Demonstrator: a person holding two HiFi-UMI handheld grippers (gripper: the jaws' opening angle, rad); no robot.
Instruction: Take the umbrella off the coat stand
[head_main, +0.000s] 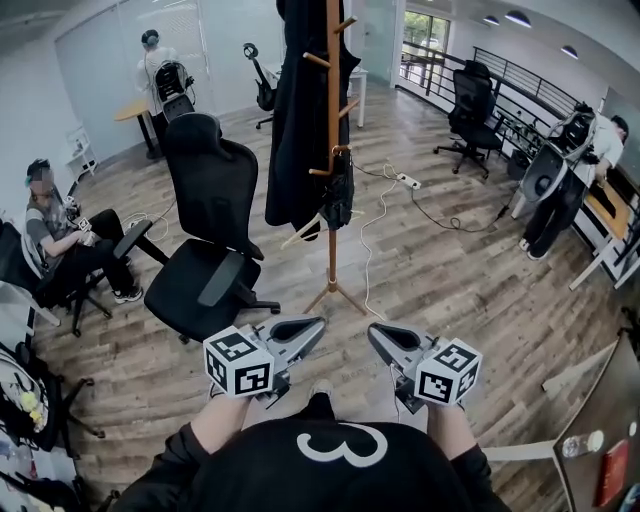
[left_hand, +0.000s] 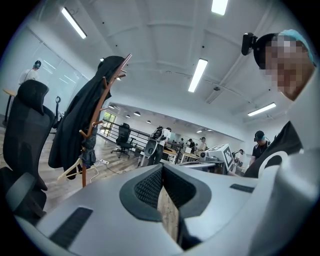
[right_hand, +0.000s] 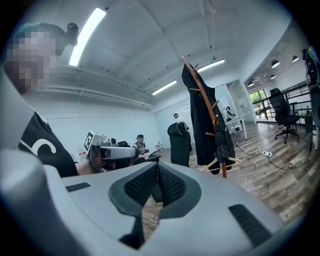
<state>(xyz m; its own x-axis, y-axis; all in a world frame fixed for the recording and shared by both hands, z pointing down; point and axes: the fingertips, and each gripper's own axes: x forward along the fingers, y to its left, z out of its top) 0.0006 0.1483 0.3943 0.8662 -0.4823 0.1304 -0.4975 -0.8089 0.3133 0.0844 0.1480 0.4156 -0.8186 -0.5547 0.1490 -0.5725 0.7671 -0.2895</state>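
Room: open office, wood-plank floor (head_main: 450, 290) | coat stand (head_main: 332, 100) mid-floor, dark coat (head_main: 298, 120) on its upper pegs | umbrella (head_main: 338, 192): black, folded, hanging from a low peg against the pole | left gripper (head_main: 320, 321), right gripper (head_main: 371, 329): jaws closed, empty, apart from the stand

A black office chair (head_main: 205, 230) stands on the wood floor (head_main: 470, 300), just left of a long black coat (head_main: 298, 110). A pale wooden hanger (head_main: 303, 231) shows at the coat's hem. A white cable (head_main: 372, 235) trails across the boards near a power strip (head_main: 408, 181). One person (head_main: 62, 240) sits at far left (face blurred). Another (head_main: 572, 165), wearing a backpack, stands at the right edge, with a second chair (head_main: 472, 105) farther back.
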